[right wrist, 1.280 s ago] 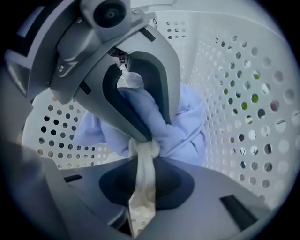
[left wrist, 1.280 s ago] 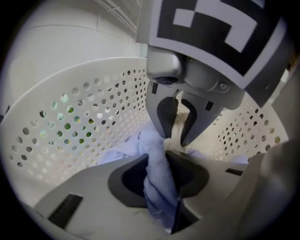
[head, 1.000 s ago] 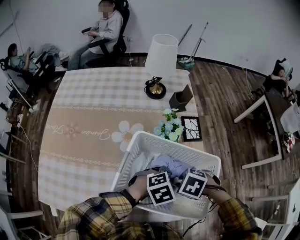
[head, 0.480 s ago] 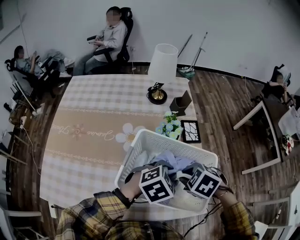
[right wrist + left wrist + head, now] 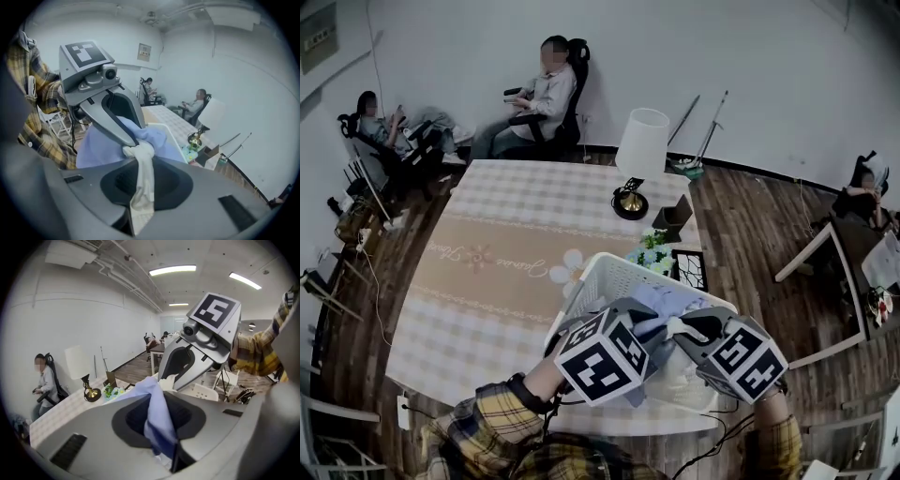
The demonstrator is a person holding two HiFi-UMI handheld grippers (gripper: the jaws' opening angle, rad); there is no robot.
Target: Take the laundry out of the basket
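A white slatted laundry basket [image 5: 602, 278] stands at the table's near right corner. Both grippers hang above it, tips close together and facing each other. My left gripper [image 5: 647, 323] is shut on a light blue garment [image 5: 158, 414], which runs up from between its jaws and drapes toward the basket [image 5: 664, 302]. My right gripper [image 5: 682, 330] is shut on a strip of white cloth [image 5: 142, 174], with the blue garment [image 5: 150, 136] bunched just behind it. In the left gripper view the right gripper [image 5: 165, 380] meets the cloth; in the right gripper view the left gripper [image 5: 133, 140] does the same.
On the chequered tablecloth [image 5: 506, 262] beyond the basket stand a white-shaded lamp [image 5: 640, 150], a dark box [image 5: 676, 217], a small flower pot [image 5: 651, 253] and a black picture frame [image 5: 689, 269]. People sit at the far wall [image 5: 546, 94] and at the far left [image 5: 380, 122].
Both grippers have risen out of the basket toward the camera, lifting the blue and white cloth with them. The head view has shifted, so the table sits further right.
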